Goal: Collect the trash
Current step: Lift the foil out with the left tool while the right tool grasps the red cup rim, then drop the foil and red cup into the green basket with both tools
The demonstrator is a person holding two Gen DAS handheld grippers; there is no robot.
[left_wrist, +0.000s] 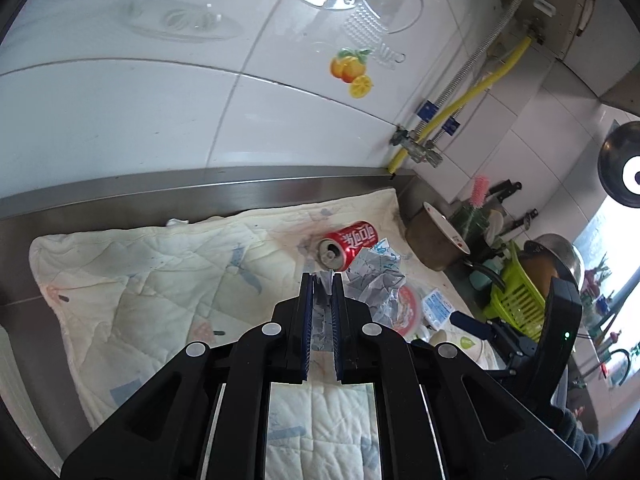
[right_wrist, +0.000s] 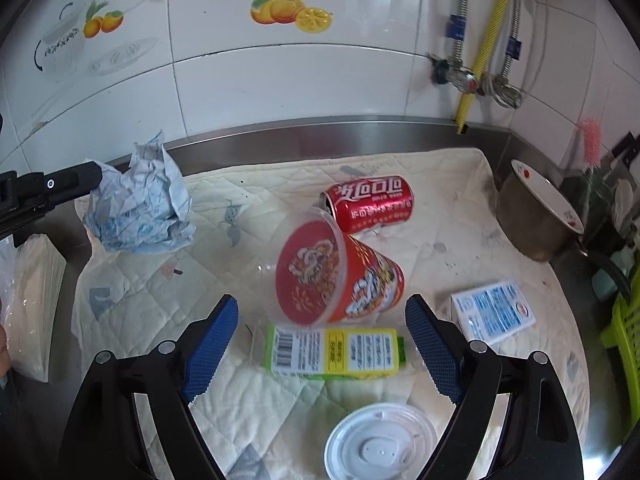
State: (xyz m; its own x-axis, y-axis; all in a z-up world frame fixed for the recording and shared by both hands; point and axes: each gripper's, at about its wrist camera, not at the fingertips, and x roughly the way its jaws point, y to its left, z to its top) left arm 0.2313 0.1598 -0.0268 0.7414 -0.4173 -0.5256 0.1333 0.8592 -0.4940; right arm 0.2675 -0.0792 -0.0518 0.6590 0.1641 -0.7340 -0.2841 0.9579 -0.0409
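Note:
My left gripper (left_wrist: 322,280) is shut on a crumpled white-and-blue paper (left_wrist: 374,276), held above the quilted cloth (left_wrist: 160,272); from the right wrist view the paper (right_wrist: 140,208) hangs at the left gripper's tip (right_wrist: 86,178). My right gripper (right_wrist: 322,312) is open above a red noodle cup (right_wrist: 340,276) lying on its side. A red cola can (right_wrist: 370,202) lies behind the cup and also shows in the left wrist view (left_wrist: 350,246). A green-yellow carton (right_wrist: 334,352), a white-blue box (right_wrist: 494,312) and a white plastic lid (right_wrist: 380,446) lie on the cloth.
A metal bowl (right_wrist: 536,216) stands at the right edge of the cloth. A green basket (left_wrist: 516,292) with dishes is further right. The steel counter rim (right_wrist: 320,136) and tiled wall lie behind. A stack of paper (right_wrist: 36,296) sits at the left.

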